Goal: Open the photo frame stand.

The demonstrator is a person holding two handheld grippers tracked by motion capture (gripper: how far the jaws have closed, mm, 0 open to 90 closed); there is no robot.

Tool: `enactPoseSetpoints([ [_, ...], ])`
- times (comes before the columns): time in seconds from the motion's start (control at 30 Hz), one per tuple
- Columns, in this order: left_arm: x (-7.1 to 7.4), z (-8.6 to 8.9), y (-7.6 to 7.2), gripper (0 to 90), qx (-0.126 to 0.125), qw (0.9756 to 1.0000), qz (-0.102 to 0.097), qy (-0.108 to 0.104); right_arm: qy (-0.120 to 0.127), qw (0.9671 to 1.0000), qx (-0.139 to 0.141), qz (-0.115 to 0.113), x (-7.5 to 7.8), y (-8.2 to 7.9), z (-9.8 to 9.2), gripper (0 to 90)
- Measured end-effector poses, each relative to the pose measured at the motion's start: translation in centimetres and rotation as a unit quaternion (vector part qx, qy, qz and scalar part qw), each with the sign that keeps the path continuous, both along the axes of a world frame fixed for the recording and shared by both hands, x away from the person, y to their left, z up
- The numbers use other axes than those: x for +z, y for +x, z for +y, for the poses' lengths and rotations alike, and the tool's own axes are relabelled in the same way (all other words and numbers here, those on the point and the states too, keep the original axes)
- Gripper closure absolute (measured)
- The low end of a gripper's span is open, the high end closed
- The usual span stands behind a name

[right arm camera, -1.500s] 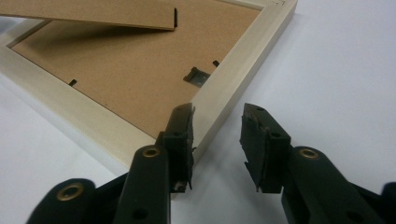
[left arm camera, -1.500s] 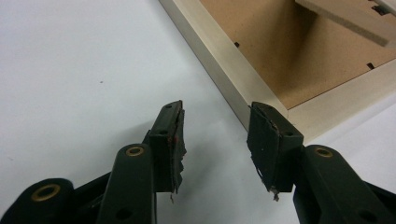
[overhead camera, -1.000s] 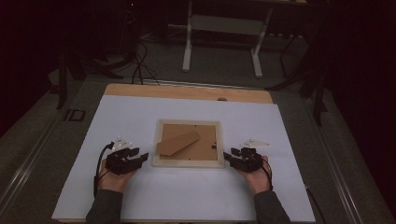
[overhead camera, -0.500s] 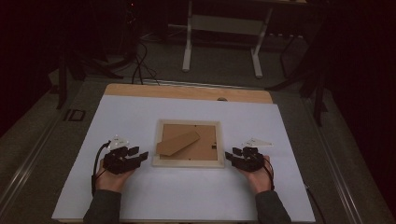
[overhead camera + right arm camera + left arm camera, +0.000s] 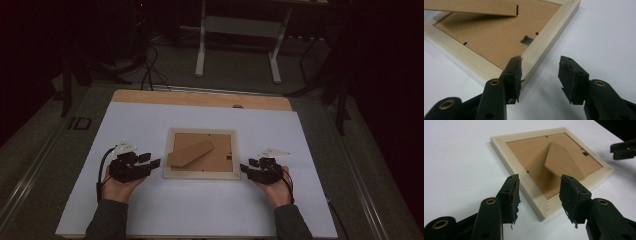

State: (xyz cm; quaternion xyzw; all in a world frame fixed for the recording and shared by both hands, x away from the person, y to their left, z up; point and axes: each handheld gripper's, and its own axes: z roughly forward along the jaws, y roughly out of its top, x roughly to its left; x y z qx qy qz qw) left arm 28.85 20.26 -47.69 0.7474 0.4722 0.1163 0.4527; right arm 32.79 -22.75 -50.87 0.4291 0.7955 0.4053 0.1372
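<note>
Pale wood: one picture frame [image 5: 202, 173] lies face down in the middle of one white table [image 5: 150, 210], its single brown backing board up, with one fold-out stand flap [image 5: 191, 152] raised off it. Two grippers sit at its near corners: left gripper [image 5: 154, 163] just beside the near-left corner, right gripper [image 5: 243, 168] at the near-right. Both have just been spreading their jaws; each straddles its frame corner without pressing it.

White table [image 5: 200, 220] bare all round the picture frame [image 5: 172, 172]; free room front, back & both sides. Raised stand flap [image 5: 190, 152] juts over backing, blocking low pass across frame's middle.
</note>
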Motion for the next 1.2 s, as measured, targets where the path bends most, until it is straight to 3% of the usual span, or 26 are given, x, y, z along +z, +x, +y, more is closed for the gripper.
enactPoseSetpoints([
  [0.1,0.4,-0.3,0.4,50.9,-0.005,1.0000,0.000,0.003,0.002,1.0000,0.000,0.001,0.0,0.0,0.0,51.9],
  [0.2,0.9,-0.3,0.9,50.8,-0.006,0.9999,-0.001,-0.011,0.005,1.0000,-0.001,0.002,0.0,0.0,0.0,51.3],
  [0.33,1.4,-0.6,1.5,49.9,-0.011,0.9999,-0.001,-0.008,0.009,0.9999,-0.004,0.000,0.0,0.0,-0.2,50.5],
  [0.6,1.5,-1.3,2.5,49.2,-0.026,0.9996,0.007,0.007,0.013,0.9999,0.000,0.006,0.0,0.1,-0.1,48.7],
  [1.2,2.1,-3.0,5.0,48.1,-0.038,0.9990,0.025,-0.005,0.031,0.9995,-0.002,0.009,0.1,0.1,-0.4,47.3],
])
